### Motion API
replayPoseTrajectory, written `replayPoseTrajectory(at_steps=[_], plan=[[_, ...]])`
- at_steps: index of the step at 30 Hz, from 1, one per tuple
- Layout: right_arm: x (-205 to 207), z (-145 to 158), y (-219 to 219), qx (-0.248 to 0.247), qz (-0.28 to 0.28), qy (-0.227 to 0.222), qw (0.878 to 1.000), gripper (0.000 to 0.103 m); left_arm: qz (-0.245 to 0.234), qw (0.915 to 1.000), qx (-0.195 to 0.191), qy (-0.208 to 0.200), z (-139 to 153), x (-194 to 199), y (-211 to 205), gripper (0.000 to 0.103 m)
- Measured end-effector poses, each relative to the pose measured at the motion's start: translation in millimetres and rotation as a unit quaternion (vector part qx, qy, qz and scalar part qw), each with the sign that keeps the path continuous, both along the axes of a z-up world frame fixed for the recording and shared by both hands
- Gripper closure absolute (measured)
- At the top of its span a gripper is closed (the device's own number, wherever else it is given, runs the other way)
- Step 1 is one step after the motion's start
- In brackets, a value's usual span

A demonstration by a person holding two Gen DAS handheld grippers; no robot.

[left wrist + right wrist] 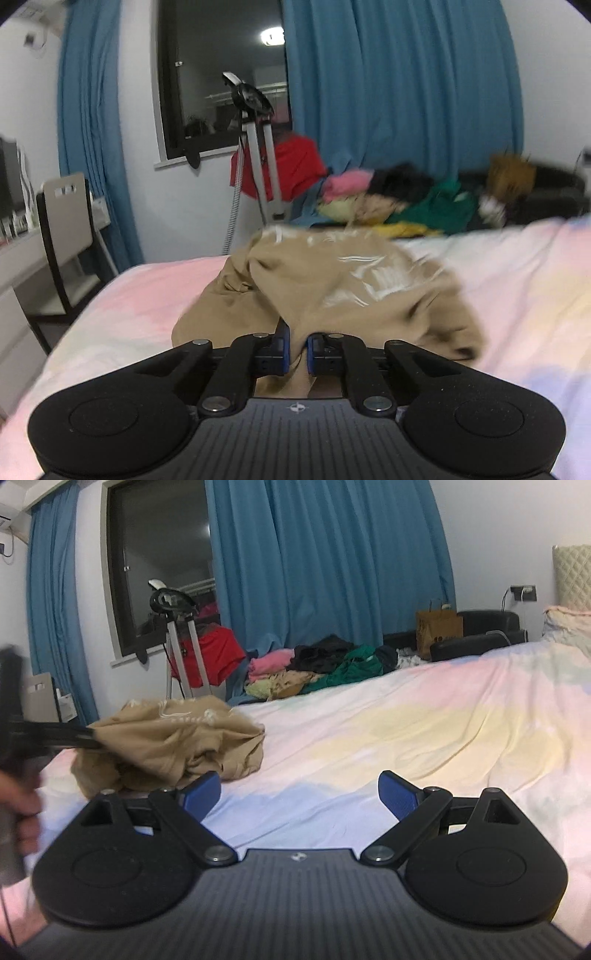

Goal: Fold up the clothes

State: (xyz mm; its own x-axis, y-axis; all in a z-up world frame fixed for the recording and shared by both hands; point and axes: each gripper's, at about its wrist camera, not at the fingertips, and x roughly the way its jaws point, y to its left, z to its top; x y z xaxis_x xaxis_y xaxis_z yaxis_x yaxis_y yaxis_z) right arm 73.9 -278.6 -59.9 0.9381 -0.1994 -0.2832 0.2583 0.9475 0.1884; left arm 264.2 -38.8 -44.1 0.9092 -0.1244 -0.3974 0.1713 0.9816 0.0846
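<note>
A tan garment with white print (332, 280) lies crumpled on the pastel bed (129, 295). My left gripper (298, 345) is shut on a fold of the tan garment and lifts that part. In the right wrist view the garment (177, 742) sits at the left of the bed (406, 720), with the left gripper (88, 738) gripping its left edge. My right gripper (299, 794) is open and empty, just above the sheet to the right of the garment.
A pile of pink, black, green and beige clothes (317, 668) lies at the far bed edge. A garment steamer stand (177, 627) with a red cloth stands by the window. A chair and desk (62, 229) stand left of the bed. A paper bag (437, 627) and a black sofa stand at the back right.
</note>
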Motion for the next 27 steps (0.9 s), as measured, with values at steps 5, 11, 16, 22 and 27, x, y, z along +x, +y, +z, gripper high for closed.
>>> replayPoseTrajectory(at_steps=[5,11,16,22,27], plan=[[-14,11,6,-0.016,0.006,-0.016,1.0,0.009,-0.016,0.9987,-0.046,-0.015,34,-78,30,0.094],[-43,26,14,-0.03,0.023,-0.031,0.999,0.009,-0.03,0.9949,-0.089,-0.037,60,-172,60,0.094],[-68,34,30,-0.038,0.058,-0.03,0.997,0.009,-0.032,0.9876,-0.144,-0.053,82,-233,99,0.095],[-64,18,65,-0.054,0.144,0.022,0.988,0.009,-0.02,0.9869,-0.154,-0.042,83,-247,133,0.094],[-50,-1,97,-0.075,0.21,0.074,0.972,0.009,-0.006,0.9878,-0.151,-0.04,72,-235,150,0.094]])
